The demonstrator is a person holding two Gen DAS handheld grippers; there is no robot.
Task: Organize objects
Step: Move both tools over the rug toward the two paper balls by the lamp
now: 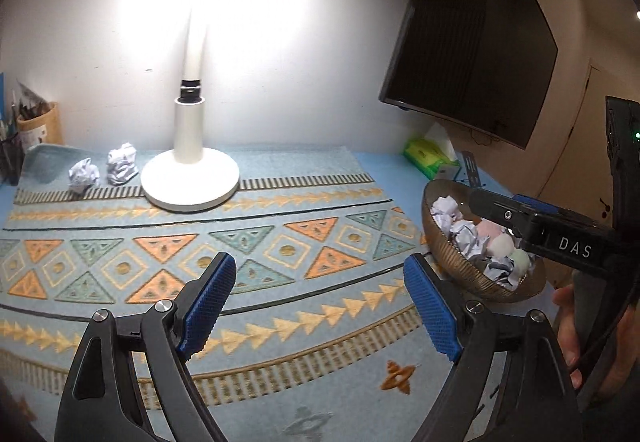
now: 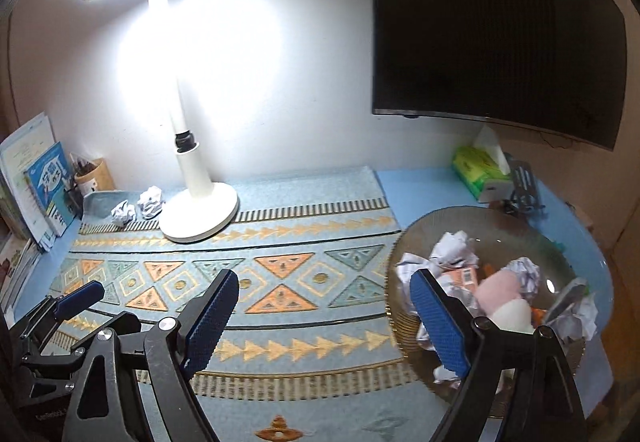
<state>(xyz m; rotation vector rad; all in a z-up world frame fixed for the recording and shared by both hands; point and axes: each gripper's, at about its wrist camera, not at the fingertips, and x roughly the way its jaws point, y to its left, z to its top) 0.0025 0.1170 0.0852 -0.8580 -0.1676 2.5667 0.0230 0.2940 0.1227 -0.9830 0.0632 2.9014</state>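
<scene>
Both jaws stand wide and hold nothing. Two crumpled paper balls (image 1: 102,170) remain on the patterned mat (image 1: 280,242), far ahead and to the left of the left hand-held gripper (image 1: 316,306), just beside the lamp base (image 1: 190,182). The bowl (image 2: 404,322) of collected paper sits under the right hand-held gripper (image 2: 324,318), so the left one is the nearer. The balls are roundish, with no long axis to align to.

I see the right gripper (image 2: 324,316) with fingers (image 2: 210,316) spread, nothing between them, above the mat (image 2: 304,242). The bowl (image 2: 400,330) at right contains paper balls (image 2: 454,248). Two more balls (image 2: 138,206) lie beside the lamp (image 2: 200,210).
</scene>
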